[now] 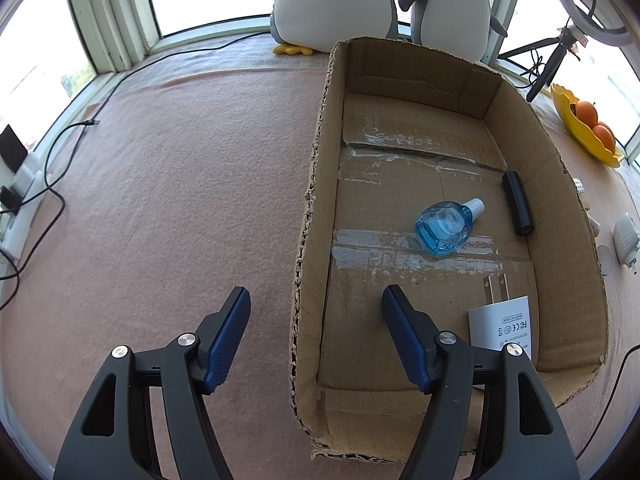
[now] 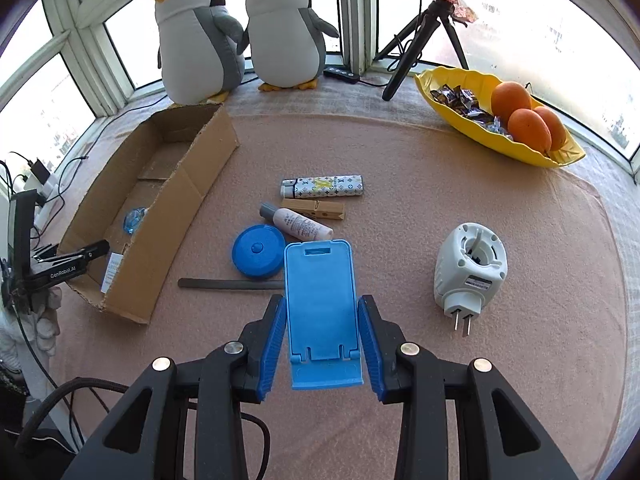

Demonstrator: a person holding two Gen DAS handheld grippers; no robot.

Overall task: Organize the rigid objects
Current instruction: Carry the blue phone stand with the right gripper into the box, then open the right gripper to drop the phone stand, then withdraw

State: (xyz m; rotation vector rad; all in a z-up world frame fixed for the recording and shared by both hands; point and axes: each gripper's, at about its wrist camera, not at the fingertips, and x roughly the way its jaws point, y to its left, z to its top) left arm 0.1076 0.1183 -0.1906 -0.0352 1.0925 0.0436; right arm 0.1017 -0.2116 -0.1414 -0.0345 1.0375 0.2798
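A cardboard box (image 1: 320,168) lies on the pink cloth; it also shows in the right wrist view (image 2: 188,200). Inside lie a blue glass bottle (image 1: 446,226), a black cylinder (image 1: 518,208) and a white charger (image 1: 504,326). My left gripper (image 1: 316,304) is open and empty, straddling the box's left wall. My right gripper (image 2: 322,312) is shut on a blue phone stand (image 2: 320,304), held above the cloth. On the cloth beyond lie a patterned lighter (image 2: 322,187), a wooden clothespin (image 2: 314,209), a small lotion bottle (image 2: 298,224), a blue round case (image 2: 258,256), a dark flat strip (image 2: 230,283) and a white plug-in device (image 2: 470,268).
Two plush penguins (image 2: 240,36) stand at the window behind the box. A yellow dish (image 2: 452,76) with oranges and sweets sits far right beside a tripod (image 2: 424,36). Cables and a power strip (image 1: 24,200) lie at the left edge.
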